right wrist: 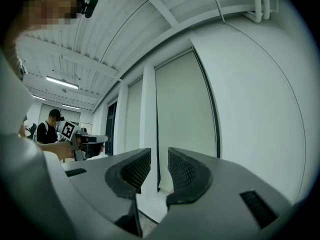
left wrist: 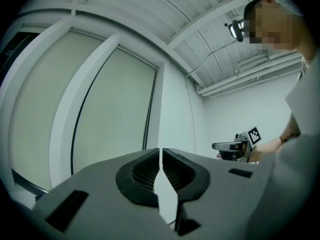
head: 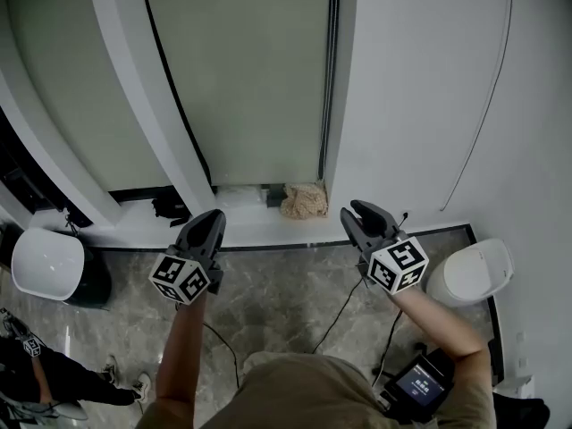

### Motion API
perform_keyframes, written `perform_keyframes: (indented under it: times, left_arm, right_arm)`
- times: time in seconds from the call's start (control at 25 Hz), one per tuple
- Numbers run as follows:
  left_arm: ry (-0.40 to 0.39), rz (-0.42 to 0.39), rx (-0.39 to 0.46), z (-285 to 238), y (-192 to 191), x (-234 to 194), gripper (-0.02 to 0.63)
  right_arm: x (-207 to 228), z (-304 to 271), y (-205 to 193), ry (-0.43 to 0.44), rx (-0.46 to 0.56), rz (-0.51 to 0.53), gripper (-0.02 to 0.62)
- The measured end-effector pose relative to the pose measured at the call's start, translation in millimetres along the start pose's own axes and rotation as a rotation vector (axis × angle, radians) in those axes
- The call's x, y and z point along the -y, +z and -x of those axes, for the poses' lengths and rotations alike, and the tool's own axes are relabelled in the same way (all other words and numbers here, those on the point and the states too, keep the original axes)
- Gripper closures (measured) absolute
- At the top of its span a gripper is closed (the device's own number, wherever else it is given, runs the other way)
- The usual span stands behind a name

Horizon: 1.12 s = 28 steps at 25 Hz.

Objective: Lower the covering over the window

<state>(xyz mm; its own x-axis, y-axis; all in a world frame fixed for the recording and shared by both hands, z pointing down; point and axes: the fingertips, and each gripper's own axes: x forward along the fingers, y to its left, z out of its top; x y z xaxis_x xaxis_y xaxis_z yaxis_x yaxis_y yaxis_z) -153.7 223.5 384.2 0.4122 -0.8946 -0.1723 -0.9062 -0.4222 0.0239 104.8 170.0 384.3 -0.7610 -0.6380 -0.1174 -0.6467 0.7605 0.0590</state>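
The pale roller shade (head: 246, 79), the task's covering, hangs over the middle window pane between white pillars. Its hem seems to reach almost to the sill (head: 241, 226), so little lowering looks left to do. Both tools are held about level in front of it, well apart from the fabric. The left tool (head: 213, 216) has its jaws nearly together with only a thin slit between them and nothing in it. The right tool (head: 357, 211) has its jaws partly apart and is also empty.

To finish well, I would first find the pull. A dark line runs down the shade's right edge (head: 330, 79), but I cannot tell whether it is a cord or a guide. If it is a cord, the right tool is nearer and already open enough. It should close on the cord alone and draw straight down in steady pulls. It should also keep clear of the crumpled beige bundle (head: 304, 201) on the sill below.

Counted:
- Two shades show in the head view, with a second one (head: 80, 105) to the left.
- There are two tools.
- Two white rounded bins stand on the floor, one at the left (head: 45, 262) and one at the right (head: 471, 273).
- There is one bundle.
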Motion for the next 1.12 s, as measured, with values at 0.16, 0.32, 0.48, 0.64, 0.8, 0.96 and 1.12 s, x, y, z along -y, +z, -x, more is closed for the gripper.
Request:
perform_keyframes:
  times: [0.16, 0.32, 0.48, 0.64, 0.8, 0.96, 1.12]
  left_arm:
    - [0.002, -0.007, 0.011, -9.7, 5.3, 10.8, 0.572]
    - [-0.005, -0.011, 0.014, -17.6, 2.8, 16.5, 0.572]
    - [-0.013, 0.003, 0.009, -28.3, -1.4, 5.0, 0.574]
    - [-0.032, 0.008, 0.007, -45.6, 2.4, -20.0, 0.572]
    - [-0.06, 0.015, 0.009, -64.2, 6.8, -48.7, 0.572]
    - [-0.09, 0.021, 0.008, -83.2, 9.4, -77.7, 0.572]
    - [-0.115, 0.032, 0.006, -99.0, 3.6, -102.1, 0.572]
  right_arm:
    - [4.6, 2.7, 0.3, 0.014, -0.015, 0.005, 0.495]
    - [7.3, 0.7, -4.0, 0.023, -0.026, 0.012, 0.495]
    - [12.1, -14.9, -8.8, 0.015, -0.036, 0.011, 0.495]
    - [17.6, -41.2, -8.3, -0.006, -0.036, 0.018, 0.495]
    - [21.9, -67.5, -9.4, -0.032, -0.042, 0.023, 0.495]
    - [30.4, -95.7, -7.8, -0.067, -0.046, 0.022, 0.495]
    - [36.7, -119.5, -11.5, -0.092, -0.044, 0.027, 0.495]
